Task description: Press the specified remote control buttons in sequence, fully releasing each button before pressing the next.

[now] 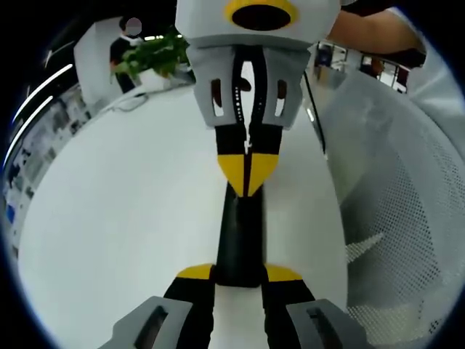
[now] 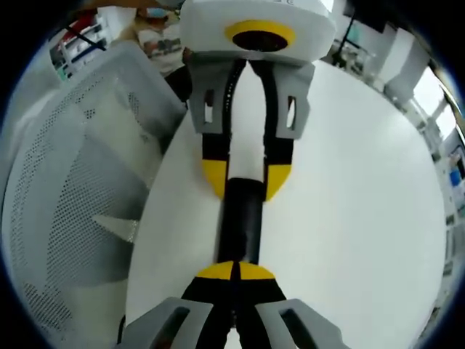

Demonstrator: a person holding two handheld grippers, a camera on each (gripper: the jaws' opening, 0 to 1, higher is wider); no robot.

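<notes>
Step in hand, as I judge it: a button press on the remote, or the hold just around one. The left tool (image 1: 240, 270) clamps the near end of the black remote (image 1: 243, 233), jaws wrapped on both sides of it. In the left gripper view the right tool (image 1: 248, 178) comes in from 12 o'clock, yellow tips pinched together, pointing down onto the far end of the remote; contact looks likely but can't be confirmed.

In the right gripper view the right tool (image 2: 236, 270) has its jaws closed with nothing between them, tips meeting at the near end of the remote (image 2: 241, 225). The left tool (image 2: 245, 178) sits at 12 o'clock, gripping the far end.

The remote lies lengthwise between the two tools, over the white worktop (image 1: 131, 203); whether it rests on it can't be told. Buttons are not readable.

A white mesh chair (image 1: 392, 218) stands at 3 o'clock in the left gripper view, and a potted plant (image 1: 156, 54) at 11 o'clock.

Next move calls for lifting the closed tips fully off the button, then shifting along the remote to the next button while the left tool holds it steady.
</notes>
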